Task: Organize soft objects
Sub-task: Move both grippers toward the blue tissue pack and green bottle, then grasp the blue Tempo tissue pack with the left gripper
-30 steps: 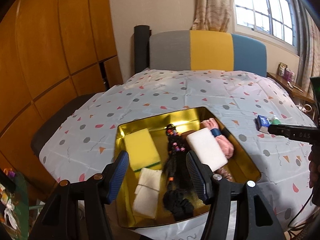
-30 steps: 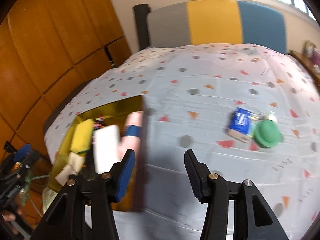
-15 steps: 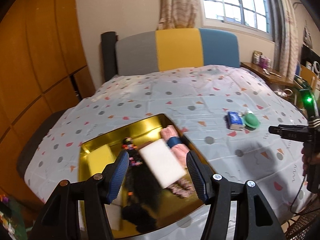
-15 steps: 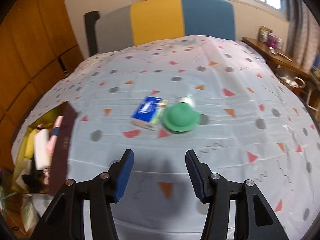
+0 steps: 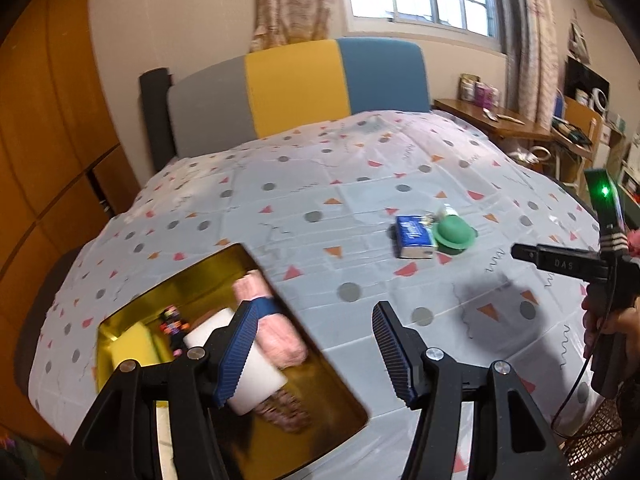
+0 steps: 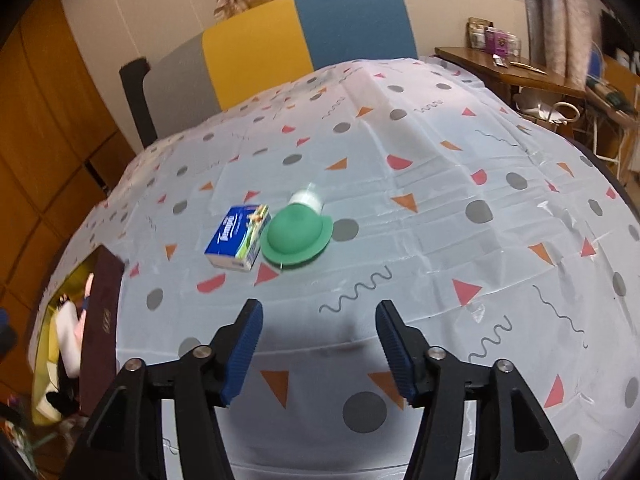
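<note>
A blue tissue pack and a green felt hat lie side by side on the patterned sheet, with a small white object behind the hat. My right gripper hovers just in front of them, its jaws opening with nothing between them. The gold tray at the left holds a pink towel roll, a white sponge, a yellow sponge and a dark beaded item. My left gripper is open and empty over the tray's right edge. The tissue pack and hat lie beyond it.
A person's hand holds the right gripper's body at the right edge. The bed has a grey, yellow and blue headboard. A wooden desk with clutter stands at the right, wooden wardrobe panels at the left.
Both grippers swung to the right: the tray slid from centre to the left of the left view, and the tissue pack and hat came in front of the right gripper. Its jaws widened a little.
</note>
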